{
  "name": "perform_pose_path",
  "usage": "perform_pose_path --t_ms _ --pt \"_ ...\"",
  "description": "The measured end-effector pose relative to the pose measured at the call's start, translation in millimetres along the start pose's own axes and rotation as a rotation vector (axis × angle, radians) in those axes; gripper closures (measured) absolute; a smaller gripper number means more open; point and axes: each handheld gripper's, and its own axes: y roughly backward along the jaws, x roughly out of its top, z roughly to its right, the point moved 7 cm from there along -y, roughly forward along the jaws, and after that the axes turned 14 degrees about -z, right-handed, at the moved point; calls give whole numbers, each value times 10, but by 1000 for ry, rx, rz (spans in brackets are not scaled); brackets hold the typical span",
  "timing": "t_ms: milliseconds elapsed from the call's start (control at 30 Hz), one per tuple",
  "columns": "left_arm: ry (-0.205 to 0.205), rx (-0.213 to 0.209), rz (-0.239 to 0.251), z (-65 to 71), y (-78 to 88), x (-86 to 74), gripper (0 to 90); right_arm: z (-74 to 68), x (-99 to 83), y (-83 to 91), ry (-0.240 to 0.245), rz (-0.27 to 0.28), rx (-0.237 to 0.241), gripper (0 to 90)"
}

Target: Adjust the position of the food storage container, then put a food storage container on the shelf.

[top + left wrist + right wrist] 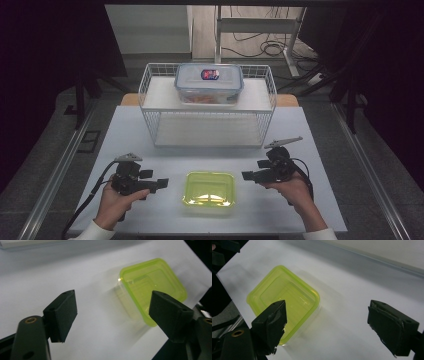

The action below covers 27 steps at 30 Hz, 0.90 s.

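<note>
Both grippers open, flanking the green box on the table.

Green box sits lid-on near the front edge of the table, between the two hands, touched by neither. Left gripper: jaws wide apart, nothing between them, tips aimed at the box's left side from just beside it. Right gripper: jaws likewise spread and empty, tips pointing at the box's right side, near but apart. In both gripper views the box lies ahead of the pads, clear of them. Judgement: the mirrored stance suits a two-sided approach, each hand set to take one edge, or else a release with both standing off. Wire rack stands behind, well apart, carrying a clear lidded tub on its top shelf; lower shelf bare, a likely home for the box.
</note>
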Motion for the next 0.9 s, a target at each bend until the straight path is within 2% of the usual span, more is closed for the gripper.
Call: perform_pose_path --t_ms 133,167,367,500,633,900 --pt "2 -8 -3 16 -8 -9 206 -34 -49 -8 -2 3 22 169" --pt "3 -24 -5 38 -19 -13 204 -44 -67 -9 -6 6 28 174" --pt "3 -55 -4 79 -65 -10 220 -61 -184 -18 -31 16 52 206" --pt "7 -82 -11 109 -122 -11 239 -97 -217 -41 -47 32 85 253" --pt "17 -111 -31 132 -211 -15 253 -168 -256 -112 -60 37 124 286" --pt "47 -175 -62 157 -382 1 279 -212 -295 -286 -99 10 161 299"
